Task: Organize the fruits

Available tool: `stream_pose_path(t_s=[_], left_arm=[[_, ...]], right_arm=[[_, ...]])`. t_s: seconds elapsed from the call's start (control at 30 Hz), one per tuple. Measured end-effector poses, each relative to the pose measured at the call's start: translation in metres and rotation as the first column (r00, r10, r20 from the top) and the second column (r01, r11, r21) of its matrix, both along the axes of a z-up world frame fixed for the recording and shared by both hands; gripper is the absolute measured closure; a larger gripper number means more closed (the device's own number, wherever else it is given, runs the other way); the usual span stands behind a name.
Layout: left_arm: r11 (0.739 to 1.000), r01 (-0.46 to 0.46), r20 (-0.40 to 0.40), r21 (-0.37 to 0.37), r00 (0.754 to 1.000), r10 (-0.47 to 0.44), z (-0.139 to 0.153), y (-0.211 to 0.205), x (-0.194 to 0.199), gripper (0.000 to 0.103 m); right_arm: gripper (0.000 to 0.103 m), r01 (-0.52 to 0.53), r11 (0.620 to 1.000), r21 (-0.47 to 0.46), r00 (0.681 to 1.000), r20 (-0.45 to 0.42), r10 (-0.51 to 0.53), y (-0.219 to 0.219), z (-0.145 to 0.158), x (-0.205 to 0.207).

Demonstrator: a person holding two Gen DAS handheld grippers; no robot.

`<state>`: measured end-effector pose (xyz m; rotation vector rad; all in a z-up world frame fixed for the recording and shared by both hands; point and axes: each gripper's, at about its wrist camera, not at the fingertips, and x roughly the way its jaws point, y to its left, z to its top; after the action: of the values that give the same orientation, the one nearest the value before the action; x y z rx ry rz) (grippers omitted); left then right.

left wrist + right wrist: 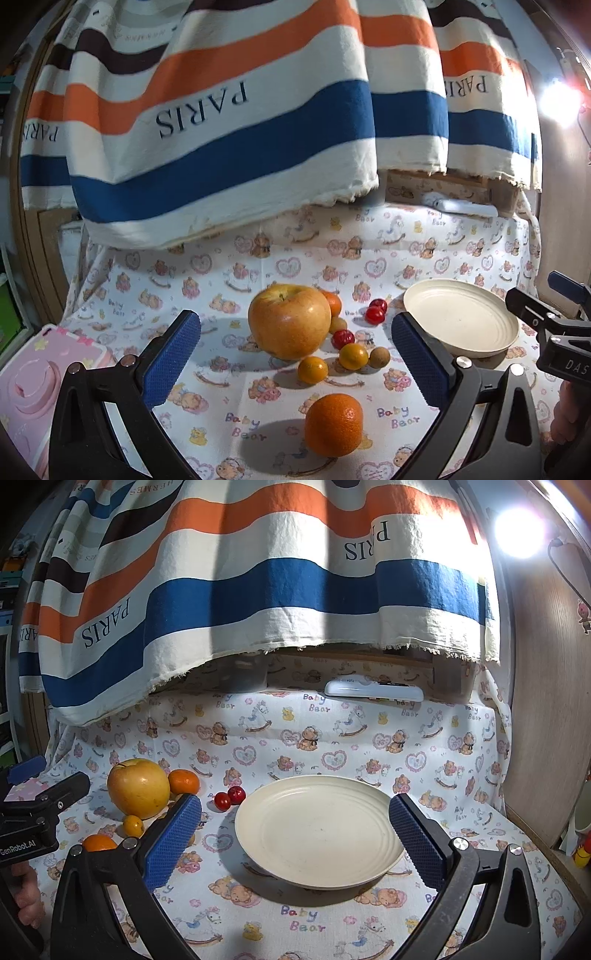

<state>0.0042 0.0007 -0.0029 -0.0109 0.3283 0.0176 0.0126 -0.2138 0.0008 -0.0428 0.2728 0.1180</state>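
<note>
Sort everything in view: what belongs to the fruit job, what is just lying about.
For the job:
apple
nearest orange
cherry tomatoes
plate

Lying about:
striped cloth
white remote
pink case

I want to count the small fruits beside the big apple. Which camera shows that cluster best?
The left wrist view: the cluster of small yellow, red and brown fruits lies unobstructed beside the large yellow-red apple. In the right wrist view, the apple and a blue gripper finger hide most of them.

Bear-print tablecloth (332,731) (wrinkled), plate (317,830), apple (290,326), oranges (333,424)
</note>
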Motion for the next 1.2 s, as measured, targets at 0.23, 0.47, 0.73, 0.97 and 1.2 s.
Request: stream_pose_path(t_s=[0.23,0.47,0.73,0.97,1.2], left_arm=[[0.999,0.038,0.020,0.022,0.999,-0.038,0.0012,-0.0074,-0.0049,0.000],[1.000,0.029,-0.018,-0.005,0.999,-0.029,0.0014,-0.0042,0.0005,0.000],[1.000,0.028,-0.006,0.009,1.000,-0.028,0.0017,-0.0045,0.0011,0.000],[1.000,-0.001,-0.001,0.012,1.000,0.001,0.0005,-0.0045,-0.0001,0.000],[1.000,0.019,0.020,0.018,1.000,-0.019,0.0018,-0.0079,-0.0051,0.000]], right_arm=[[0.001,-0.013,1.000,0.005,1.000,0.008,0.013,-0.0001,0.0012,-0.0049],[0.001,0.005,1.000,0.003,1.000,0.008,-0.005,-0.0005,0.0014,-0.0017],[0.001,0.007,1.000,0.006,1.000,0.007,-0.007,-0.0069,0.0025,-0.0030],[0.001,0.001,1.000,0.005,1.000,0.003,-0.001,-0.0025,0.0016,-0.0033],[0.001,0.003,1.000,0.004,1.000,0.006,-0.003,-0.0022,0.0022,-0.0010]])
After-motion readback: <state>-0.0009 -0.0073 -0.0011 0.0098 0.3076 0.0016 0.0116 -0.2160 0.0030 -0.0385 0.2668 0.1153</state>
